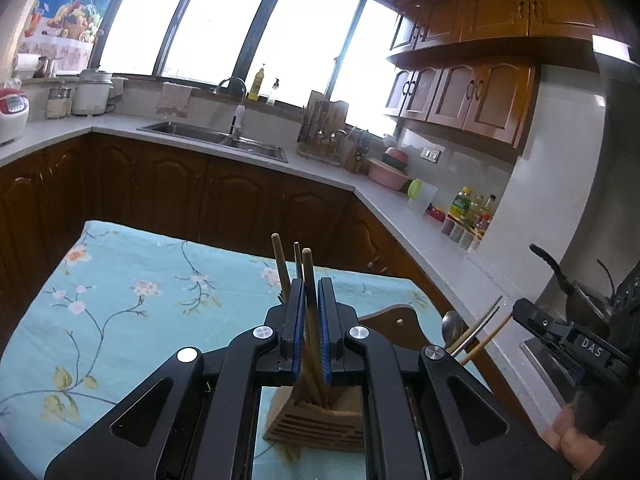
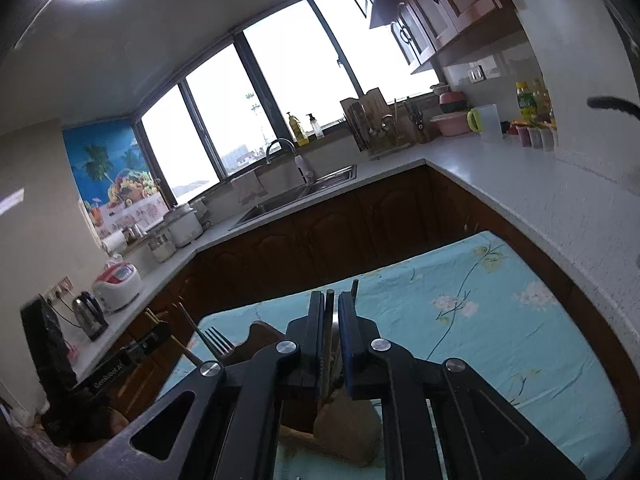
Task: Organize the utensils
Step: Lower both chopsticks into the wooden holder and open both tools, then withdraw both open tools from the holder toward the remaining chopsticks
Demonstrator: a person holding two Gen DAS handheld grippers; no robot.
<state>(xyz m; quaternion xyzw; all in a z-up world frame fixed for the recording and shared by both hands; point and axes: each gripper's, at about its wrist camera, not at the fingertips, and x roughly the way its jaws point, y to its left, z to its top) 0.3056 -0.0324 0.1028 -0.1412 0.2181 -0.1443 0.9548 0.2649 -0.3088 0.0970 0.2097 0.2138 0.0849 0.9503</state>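
Left wrist view: the left tongs (image 1: 311, 312) are nearly closed, pinching a wooden chopstick (image 1: 309, 276) that stands upright between the blue pads. Its lower end reaches into the wooden holder (image 1: 316, 420) directly below, on the blue flowered table (image 1: 120, 280) near its near edge. To do this well, keep the chopstick vertical over the slot, lower it straight, and loosen the grip only once it is seated. More sticks poke up just behind the pads. Toward the right edge, a spoon (image 1: 452, 324) and more chopsticks (image 1: 480, 332) lean beside the right tongs (image 1: 576, 376).

Right wrist view: the right tongs (image 2: 331, 320) are closed to a narrow gap on a thin dark utensil (image 2: 329, 300), probably a metal handle, though the view is dim. It points down at the holder (image 2: 348, 428) beneath. A fork (image 2: 218, 342) stands to the left.
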